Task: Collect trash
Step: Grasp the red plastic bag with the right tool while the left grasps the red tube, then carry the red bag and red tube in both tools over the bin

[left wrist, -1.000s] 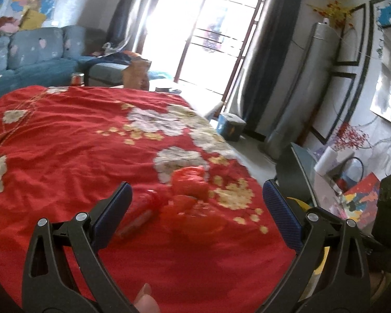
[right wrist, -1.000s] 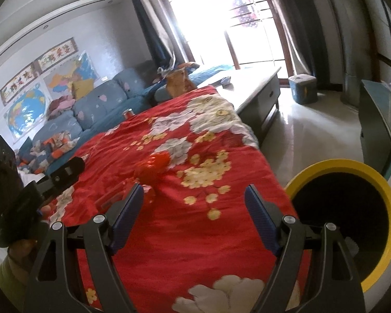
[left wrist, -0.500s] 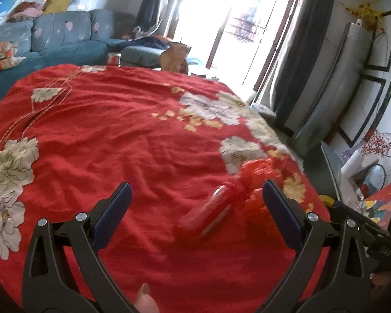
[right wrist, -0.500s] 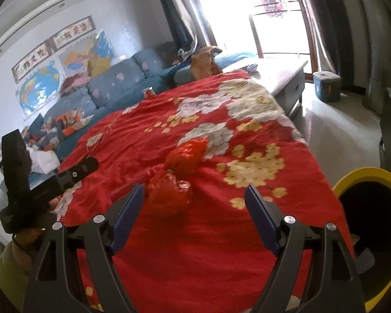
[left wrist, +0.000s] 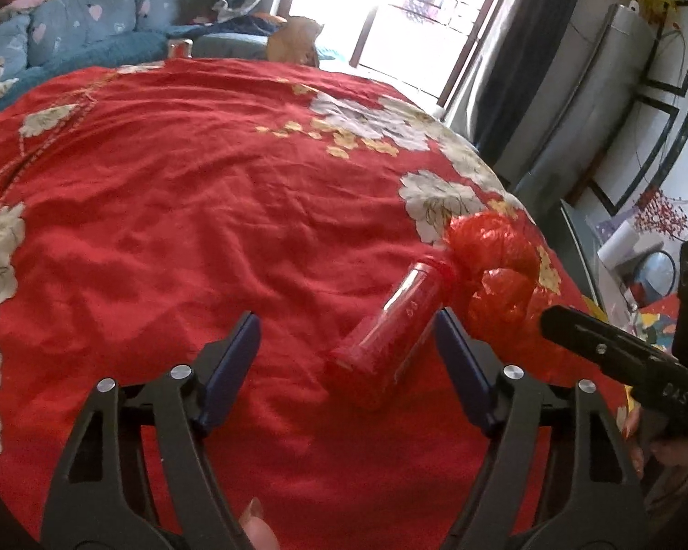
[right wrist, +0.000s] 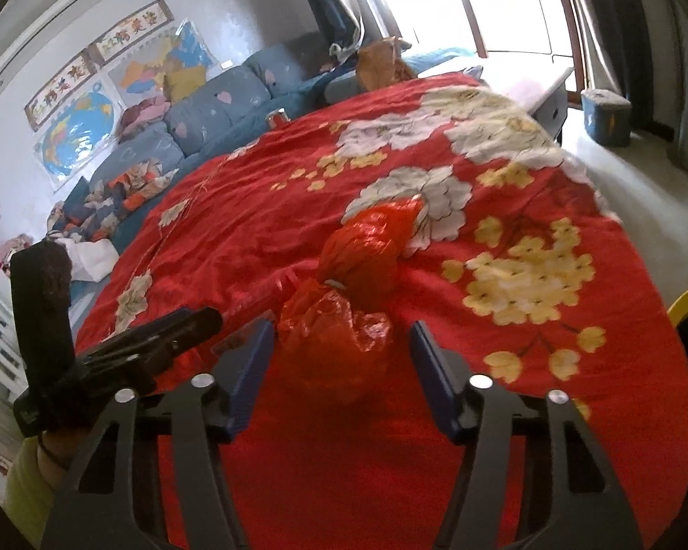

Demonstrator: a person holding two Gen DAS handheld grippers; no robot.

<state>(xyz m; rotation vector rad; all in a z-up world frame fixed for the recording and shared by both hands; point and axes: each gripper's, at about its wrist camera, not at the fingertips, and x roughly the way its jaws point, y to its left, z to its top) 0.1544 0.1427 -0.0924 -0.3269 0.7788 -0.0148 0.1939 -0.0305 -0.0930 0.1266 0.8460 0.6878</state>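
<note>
Red bag sits between the right claw's closing jaws; left claw narrows around the bottle, neither gripped.

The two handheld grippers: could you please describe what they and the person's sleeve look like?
Both are alike: the left gripper and right gripper have black skeletal frames with triangular cut-outs, silver round bolts and dark blue ribbed fingers. Seen from the left wrist view, the right gripper's black side bears faint stamped lettering. A yellow-green sleeve covers the left wrist.
</note>
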